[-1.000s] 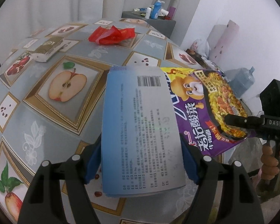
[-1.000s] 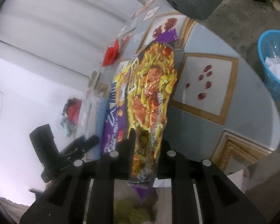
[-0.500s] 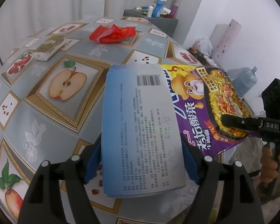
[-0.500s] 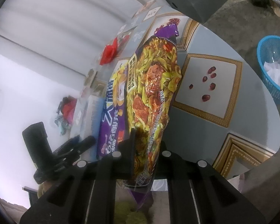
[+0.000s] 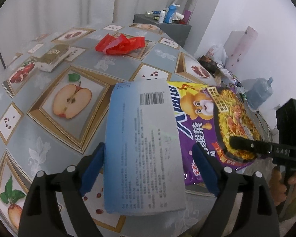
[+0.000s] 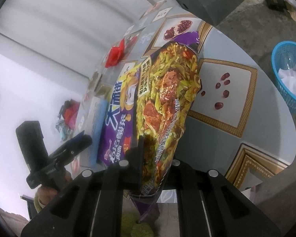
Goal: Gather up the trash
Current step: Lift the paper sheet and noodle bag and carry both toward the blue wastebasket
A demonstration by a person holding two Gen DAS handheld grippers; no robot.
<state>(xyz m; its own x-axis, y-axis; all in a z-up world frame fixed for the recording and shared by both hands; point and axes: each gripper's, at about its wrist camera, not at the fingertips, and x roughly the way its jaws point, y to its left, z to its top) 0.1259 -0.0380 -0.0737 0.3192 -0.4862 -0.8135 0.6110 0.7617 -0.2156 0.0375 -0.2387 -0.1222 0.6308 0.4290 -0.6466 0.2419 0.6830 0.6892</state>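
The right gripper (image 5: 244,145) bore the letters "DAS" in white on its black body. Left of it, the purple noodle packet (image 5: 203,122) carried large Chinese characters and, in the right wrist view, "115". Further left, the blue box (image 5: 142,148) showed a barcode above print too small to read.

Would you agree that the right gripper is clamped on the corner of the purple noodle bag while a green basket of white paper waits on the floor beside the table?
Not quite: the basket is blue, as the right wrist view shows. The rest holds: the right gripper is clamped on the purple noodle bag, and the basket holds white paper beside the table.
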